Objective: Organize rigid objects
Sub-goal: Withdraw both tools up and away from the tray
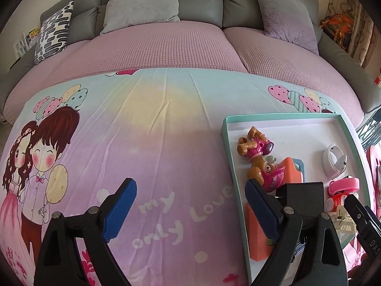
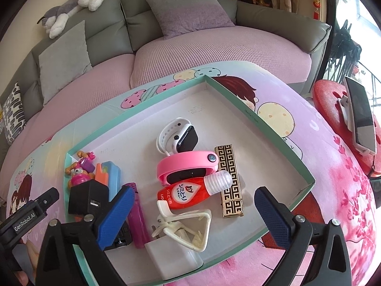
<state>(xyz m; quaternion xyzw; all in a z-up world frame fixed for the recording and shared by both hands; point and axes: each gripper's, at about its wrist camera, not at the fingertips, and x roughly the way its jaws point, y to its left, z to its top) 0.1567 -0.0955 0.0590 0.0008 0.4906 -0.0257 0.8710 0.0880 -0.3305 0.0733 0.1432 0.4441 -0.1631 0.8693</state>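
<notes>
1. The left gripper is hanging with its blue-padded jaws spread wide and nothing between them; one pad is sitting over the cartoon-print cloth, the other over the near left corner of the tray.
2. The right gripper is standing just as wide above the near part of the teal-rimmed tray, gripping nothing.
3. Every small item is lying inside that tray: a white smartwatch, a pink wristband touching it, and a red bottle with a clear cap just below the band.
4. A gold patterned lighter is lying beside the bottle, a white plastic clip in front of it.
5. At the tray's left side, a toy dog figure, an orange and blue block, a black charger and a purple lighter are crowding together.
</notes>
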